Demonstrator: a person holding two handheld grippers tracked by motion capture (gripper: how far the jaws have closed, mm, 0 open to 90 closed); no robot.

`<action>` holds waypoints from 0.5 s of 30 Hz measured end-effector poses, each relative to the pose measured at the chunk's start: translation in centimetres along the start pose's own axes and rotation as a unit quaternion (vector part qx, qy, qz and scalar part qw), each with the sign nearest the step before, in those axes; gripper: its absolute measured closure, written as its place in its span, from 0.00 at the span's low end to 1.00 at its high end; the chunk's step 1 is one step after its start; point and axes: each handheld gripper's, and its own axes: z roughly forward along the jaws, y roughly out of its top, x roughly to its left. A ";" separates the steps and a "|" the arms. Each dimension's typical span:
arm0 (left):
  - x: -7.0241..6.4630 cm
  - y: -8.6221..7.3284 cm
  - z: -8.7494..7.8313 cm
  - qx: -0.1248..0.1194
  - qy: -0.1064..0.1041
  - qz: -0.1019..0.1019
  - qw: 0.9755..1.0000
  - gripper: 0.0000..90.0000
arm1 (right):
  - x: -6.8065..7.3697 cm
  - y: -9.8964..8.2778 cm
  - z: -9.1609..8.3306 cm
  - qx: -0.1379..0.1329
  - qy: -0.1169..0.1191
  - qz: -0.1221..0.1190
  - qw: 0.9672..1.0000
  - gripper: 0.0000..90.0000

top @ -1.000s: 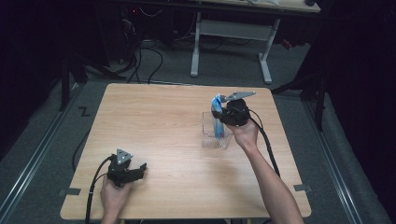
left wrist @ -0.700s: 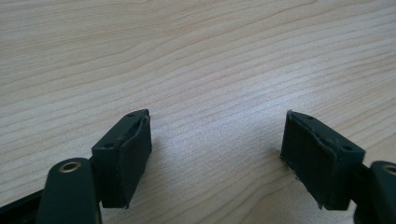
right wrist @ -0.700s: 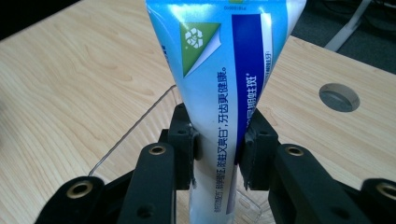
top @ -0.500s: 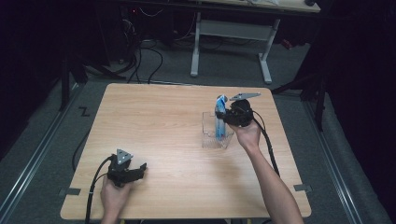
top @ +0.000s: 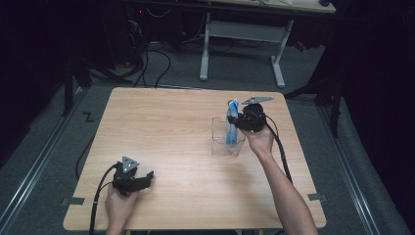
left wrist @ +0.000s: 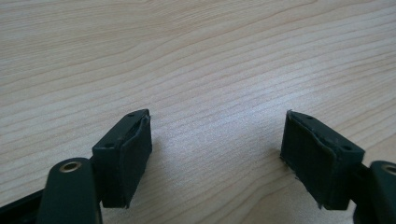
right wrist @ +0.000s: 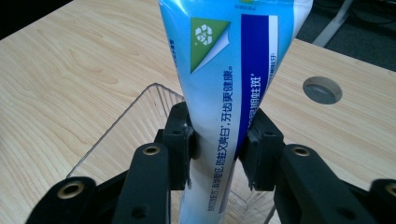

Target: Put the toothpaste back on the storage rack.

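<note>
Table (top: 186,147), pale wood, seen from above; items listed left to right.

Left gripper (top: 139,180): rests at the near left of the table, held in the person's left hand (top: 120,203). Jaws stand wide apart with bare wood between them in the left gripper view. Position unchanged from a second ago.

Box (top: 221,147): clear plastic, open-topped, right of centre on the table. Same spot as in the earlier pictures.

Tube (top: 231,122): blue and white toothpaste tube, upright, lower end inside the box, upper end rising above its rim. Green recycling mark and printed text face the right gripper's camera. Tube stands much as before.

Right gripper (top: 236,122): at the box's right side, held in the right hand (top: 258,141). Its jaws have just been opening; tube is between them, pads (right wrist: 180,140) touching its sides. Hand barely shifted since the earlier picture.
</note>
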 end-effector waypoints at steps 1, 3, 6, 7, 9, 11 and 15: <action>0.0 0.0 0.0 0.000 0.000 0.000 1.000 0.28 | 0.0 0.0 0.0 0.000 -0.001 -0.001 1.000 0.72; 0.0 0.0 0.0 0.000 0.000 0.000 1.000 0.28 | 0.1 0.0 -0.1 0.000 -0.005 -0.003 1.000 0.70; 0.0 0.0 0.0 0.000 0.000 0.000 1.000 0.28 | 0.1 0.0 -0.2 -0.002 -0.008 -0.004 1.000 0.67; 0.0 0.0 0.0 0.000 0.000 0.000 1.000 0.28 | 0.1 0.0 -0.3 -0.004 -0.007 -0.003 1.000 0.67; 0.0 0.0 0.0 0.000 0.000 0.000 1.000 0.28 | 0.1 0.0 -0.4 -0.003 -0.008 -0.001 1.000 0.65; 0.0 0.0 0.0 0.000 0.000 0.000 1.000 0.28 | 0.0 -0.1 -0.4 -0.006 -0.007 -0.002 1.000 0.64; 0.0 0.0 0.0 0.000 0.000 0.000 1.000 0.28 | 0.1 -0.2 -0.3 0.000 -0.008 -0.003 1.000 0.63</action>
